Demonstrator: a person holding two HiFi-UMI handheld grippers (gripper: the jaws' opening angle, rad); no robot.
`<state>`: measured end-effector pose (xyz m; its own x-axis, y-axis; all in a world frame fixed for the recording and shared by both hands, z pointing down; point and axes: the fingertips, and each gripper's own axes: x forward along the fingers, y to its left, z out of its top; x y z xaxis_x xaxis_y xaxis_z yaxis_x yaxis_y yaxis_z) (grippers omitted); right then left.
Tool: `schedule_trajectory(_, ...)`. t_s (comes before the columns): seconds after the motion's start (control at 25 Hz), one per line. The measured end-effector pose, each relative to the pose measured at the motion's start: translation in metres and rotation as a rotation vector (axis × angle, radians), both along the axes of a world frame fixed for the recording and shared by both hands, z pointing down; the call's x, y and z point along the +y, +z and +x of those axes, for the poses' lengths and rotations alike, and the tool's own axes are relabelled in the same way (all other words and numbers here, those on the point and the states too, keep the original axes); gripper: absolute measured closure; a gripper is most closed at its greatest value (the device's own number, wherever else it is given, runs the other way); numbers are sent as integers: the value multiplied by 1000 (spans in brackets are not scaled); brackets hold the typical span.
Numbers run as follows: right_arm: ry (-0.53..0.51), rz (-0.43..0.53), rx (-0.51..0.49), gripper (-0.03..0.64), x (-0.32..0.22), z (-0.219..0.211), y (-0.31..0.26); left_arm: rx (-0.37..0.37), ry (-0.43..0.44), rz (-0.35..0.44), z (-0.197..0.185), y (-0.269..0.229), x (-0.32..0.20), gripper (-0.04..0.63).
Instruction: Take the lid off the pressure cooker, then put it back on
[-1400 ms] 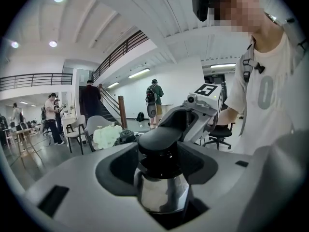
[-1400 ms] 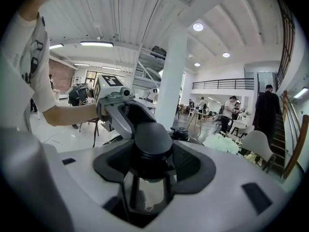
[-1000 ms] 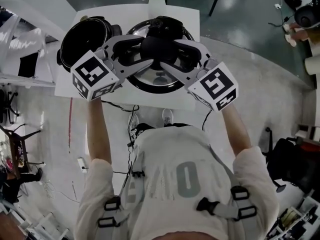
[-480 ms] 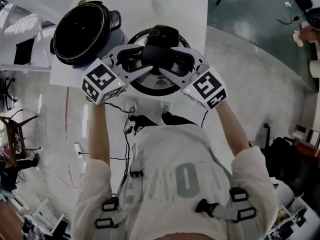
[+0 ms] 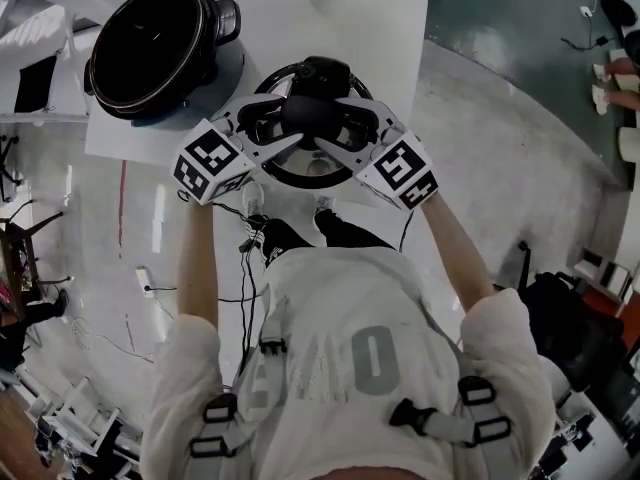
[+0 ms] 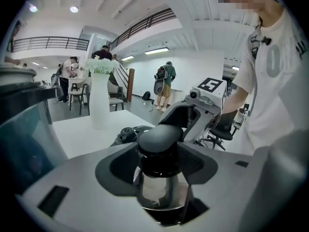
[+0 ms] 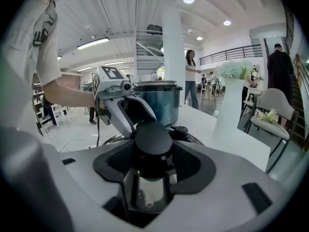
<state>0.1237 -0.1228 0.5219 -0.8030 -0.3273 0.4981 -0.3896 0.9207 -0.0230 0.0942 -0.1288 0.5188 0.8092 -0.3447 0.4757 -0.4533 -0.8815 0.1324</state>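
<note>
- The left hand-held gripper (image 5: 288, 133) and the right hand-held gripper (image 5: 338, 136) both pinch the knob (image 5: 310, 111) of the lid (image 5: 308, 174).
- I'd carry it level (equal squeeze) to the cooker (image 5: 205, 8), beyond the left one.

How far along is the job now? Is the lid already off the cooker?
Done: the lid is off; the cooker stands open beside it. In hand: the left gripper and right gripper both clamp the lid's knob over the table. Still to do: put the lid back on the cooker.
</note>
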Motion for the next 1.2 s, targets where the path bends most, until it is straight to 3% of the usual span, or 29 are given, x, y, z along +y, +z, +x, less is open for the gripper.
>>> schedule_trajectory(0.16,1,-35,18,365,1,0,20,-4,14,-38,1,22,1,344)
schedule_trajectory(0.32,-15,8,83,365,7,6,38,-77,28,-9,6,35,6,345)
schedule_trajectory(0.52,-8,10,73,365,9,10,40,-42,16,-1,10,36,9,345)
schedule_trajectory(0.88,-21,0,77,362,8,10,41,-47,10,-2,10,40,9,345)
schedule_trajectory(0.96,-24,-29,71,360,8,8,41,-22,-6,8,8,34,8,345)
schedule_trajectory(1.12,-38,-60,75,359,2,5,33,137,-122,76,-9,-5,-9,345)
schedule_trajectory(1.2,-25,-39,53,350,-4,3,20,124,-141,119,-16,-20,-17,345)
